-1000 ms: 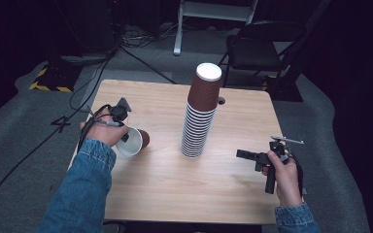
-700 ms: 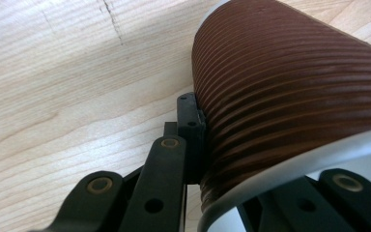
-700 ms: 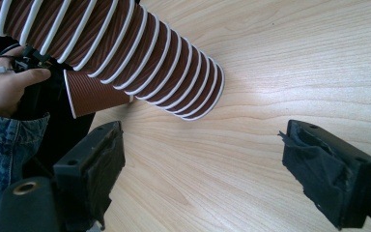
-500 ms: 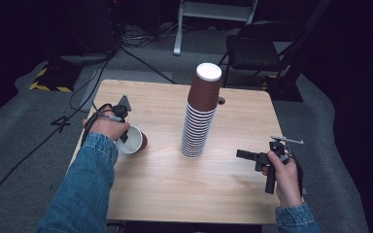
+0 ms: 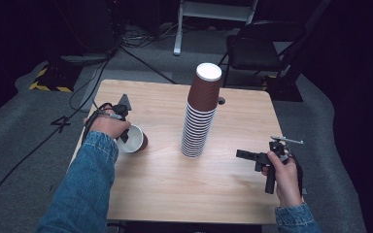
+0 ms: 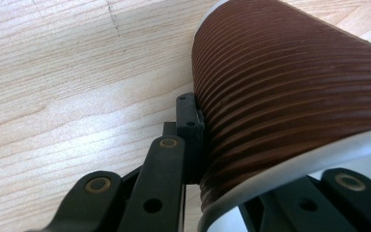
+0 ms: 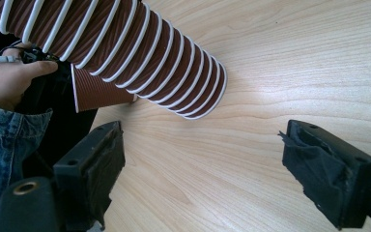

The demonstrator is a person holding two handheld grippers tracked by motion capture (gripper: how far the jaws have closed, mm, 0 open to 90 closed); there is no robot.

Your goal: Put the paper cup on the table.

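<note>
A single brown cup [image 5: 135, 139] is gripped at its rim by the left tool [image 5: 121, 127] at centre left of the worktop [image 5: 165, 194], tilted, apparently with its base resting there. The right tool [image 5: 245, 155], at lower right, is held wide with nothing between its jaws. A tall stack [image 5: 200, 114] stands at centre.

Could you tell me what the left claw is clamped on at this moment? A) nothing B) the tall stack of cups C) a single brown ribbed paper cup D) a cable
C: the left claw pinches the wall of the single brown ribbed paper cup, one jaw outside, one inside the rim.
</note>
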